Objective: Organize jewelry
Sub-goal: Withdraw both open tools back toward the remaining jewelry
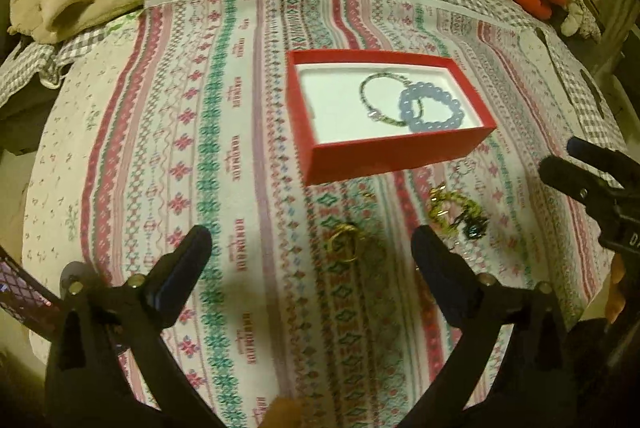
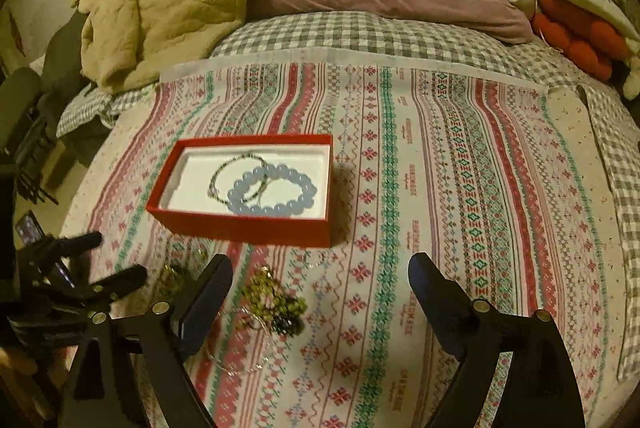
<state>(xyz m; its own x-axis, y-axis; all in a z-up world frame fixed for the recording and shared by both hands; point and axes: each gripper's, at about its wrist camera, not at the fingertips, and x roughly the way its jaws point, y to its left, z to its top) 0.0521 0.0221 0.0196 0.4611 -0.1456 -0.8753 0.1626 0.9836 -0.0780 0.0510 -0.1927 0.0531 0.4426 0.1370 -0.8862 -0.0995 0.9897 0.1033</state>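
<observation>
Jewelry (image 2: pixel 276 302) partly sorted: two bracelets lie in the red box (image 2: pixel 240 228)
Loose pieces are left just in front of the box, both grippers (image 1: pixel 312 248) (image 2: pixel 320 276) hung over them, jaws wide apart and empty, likely for the next pick

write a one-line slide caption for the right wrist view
Open right gripper above loose jewelry; red box holds two bracelets.

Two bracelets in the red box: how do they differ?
The blue bead bracelet has big, round, pale beads; the thin bracelet is a slim dark-green strand. The blue one lies nearer the box's right end, the thin one nearer its middle. Both lie flat and overlapping on the white lining of the red box.
</observation>
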